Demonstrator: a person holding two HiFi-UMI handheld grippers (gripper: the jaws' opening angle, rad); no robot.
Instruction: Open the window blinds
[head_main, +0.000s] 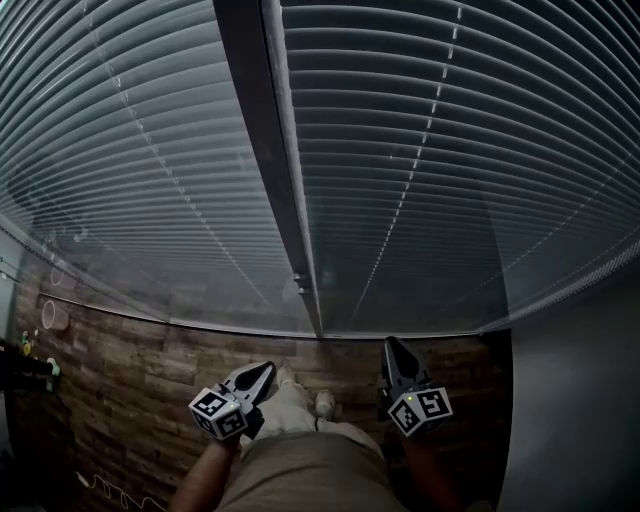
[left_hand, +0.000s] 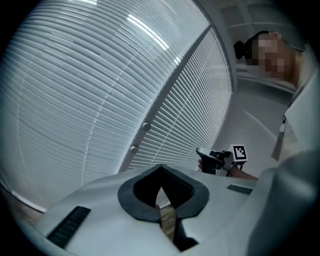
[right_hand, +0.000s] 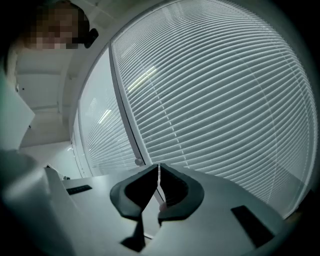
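The left gripper (head_main: 266, 369) and the right gripper (head_main: 392, 345) are both held low, in front of the person's legs (head_main: 300, 455), one on each side. They are well apart and both point at the window. Both are down below the bottom edge of the blinds and do not touch them. The left one leans a bit toward the middle, and the right one points almost straight ahead. The cubes with black and white squares face up. The left gripper's two jaws are pressed together at the tips, with nothing between them. The right gripper's jaws are pressed together too, with only a thin line of light between them, and nothing can be seen held there. The window has two blinds, the left blind (head_main: 120, 150) and the right blind (head_main: 460, 130). A grey post (head_main: 262, 140) stands between them, with two small round knobs (head_main: 300, 284) near its bottom end. Both blinds hang all the way down to the bottom edge of the window. Their thin slats lie flat and close over each other, so hardly anything shows through. Thin cords run down across the slats. Under the window is a brown wall (head_main: 130, 370) that looks like bricks.
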